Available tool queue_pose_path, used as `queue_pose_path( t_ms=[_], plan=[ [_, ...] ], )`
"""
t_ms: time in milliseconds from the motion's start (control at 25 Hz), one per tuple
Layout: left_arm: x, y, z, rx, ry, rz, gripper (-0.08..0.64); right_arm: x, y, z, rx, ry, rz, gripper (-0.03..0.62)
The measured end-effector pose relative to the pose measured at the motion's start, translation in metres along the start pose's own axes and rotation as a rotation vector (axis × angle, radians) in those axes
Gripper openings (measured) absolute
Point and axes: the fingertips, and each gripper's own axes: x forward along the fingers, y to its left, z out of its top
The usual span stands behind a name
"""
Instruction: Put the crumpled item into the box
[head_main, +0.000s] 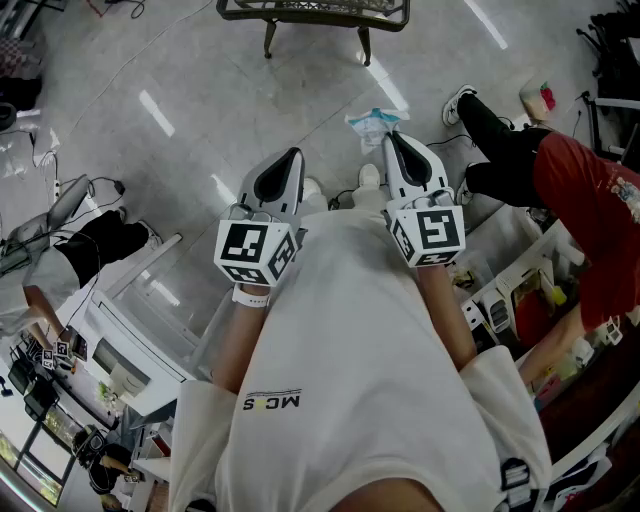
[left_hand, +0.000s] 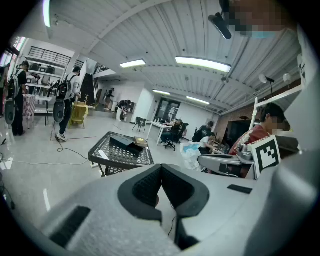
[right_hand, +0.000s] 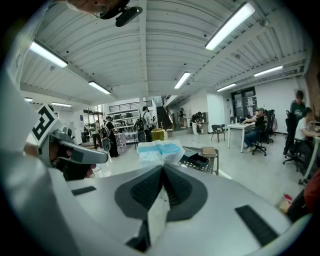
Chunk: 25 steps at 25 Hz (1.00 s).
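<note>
The crumpled item (head_main: 374, 124) is a blue-and-white plastic wrapper, pinched in the tips of my right gripper (head_main: 391, 137), which is shut on it. It sticks out past the jaws in the right gripper view (right_hand: 159, 151) and shows beside the right gripper (left_hand: 220, 162) in the left gripper view. My left gripper (head_main: 293, 156) is held beside it at chest height, its jaws shut with nothing between them (left_hand: 161, 167). A dark open box (left_hand: 123, 143) lies on a black mesh table (left_hand: 112, 156) ahead, with a small brown box (right_hand: 209, 151) next to it.
The mesh table (head_main: 315, 14) stands at the top of the head view across bare grey floor. A seated person in red (head_main: 585, 195) and white racks (head_main: 520, 290) are at the right. A white unit (head_main: 120, 340) and cables lie at the left.
</note>
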Motion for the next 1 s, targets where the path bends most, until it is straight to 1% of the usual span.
queue_pose_path(
  t_ms=[200,400,480,560,680,760,920,1000],
  plan=[
    [-0.007,-0.004,0.006,0.002,-0.015,0.006,0.024,-0.009,0.001,0.001,0.003,-0.002,-0.012,0.018],
    [-0.017,-0.004,-0.001,-0.01,-0.015,-0.007,0.023,-0.017,0.007,0.0,-0.004,-0.022,-0.034,0.018],
    [-0.02,0.0,-0.005,-0.013,-0.013,-0.01,0.024,-0.017,0.011,-0.003,-0.003,-0.023,-0.041,0.018],
    [-0.027,0.006,-0.007,-0.014,-0.015,-0.017,0.025,-0.018,0.016,-0.01,0.02,-0.012,-0.05,0.018],
    [-0.036,0.018,-0.007,-0.025,-0.031,-0.026,0.025,-0.018,0.024,-0.018,0.032,-0.003,-0.069,0.018],
    [-0.037,0.027,-0.007,-0.036,-0.035,-0.027,0.023,-0.014,0.024,-0.019,0.027,-0.004,-0.08,0.018],
    [-0.029,0.04,-0.004,-0.023,-0.025,-0.039,0.025,-0.003,0.022,-0.013,0.041,-0.016,-0.105,0.018],
    [-0.025,0.047,-0.001,-0.03,-0.019,-0.04,0.023,0.005,0.021,-0.01,0.045,-0.015,-0.116,0.018]
  ],
)
